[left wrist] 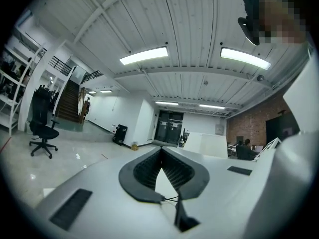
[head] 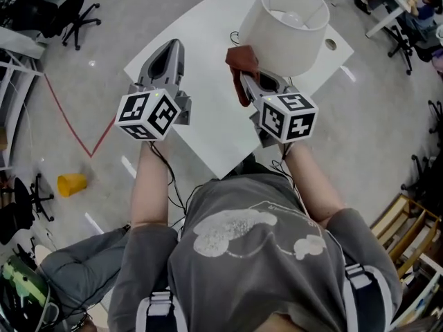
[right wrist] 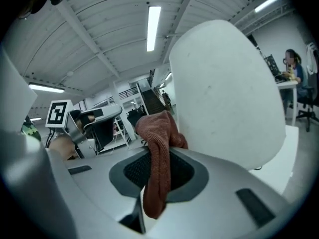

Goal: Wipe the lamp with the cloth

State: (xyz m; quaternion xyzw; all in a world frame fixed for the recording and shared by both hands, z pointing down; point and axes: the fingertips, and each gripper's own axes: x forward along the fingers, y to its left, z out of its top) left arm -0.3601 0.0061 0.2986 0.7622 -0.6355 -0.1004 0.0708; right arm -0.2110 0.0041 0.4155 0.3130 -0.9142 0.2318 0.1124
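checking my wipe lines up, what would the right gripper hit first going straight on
Probably the white lampshade's side: the right gripper, shut on the red-brown cloth, points at it with the cloth leading. Depth is unclear.

A white tabletop [head: 208,54] fills the middle of the head view, with a round cable hole [head: 331,44] toward 2 o'clock. On the floor, a yellow cup [head: 71,183] lies at 9 o'clock. A red tape line [head: 69,120] runs above it, and a black office chair [head: 77,16] stands at 10 o'clock.
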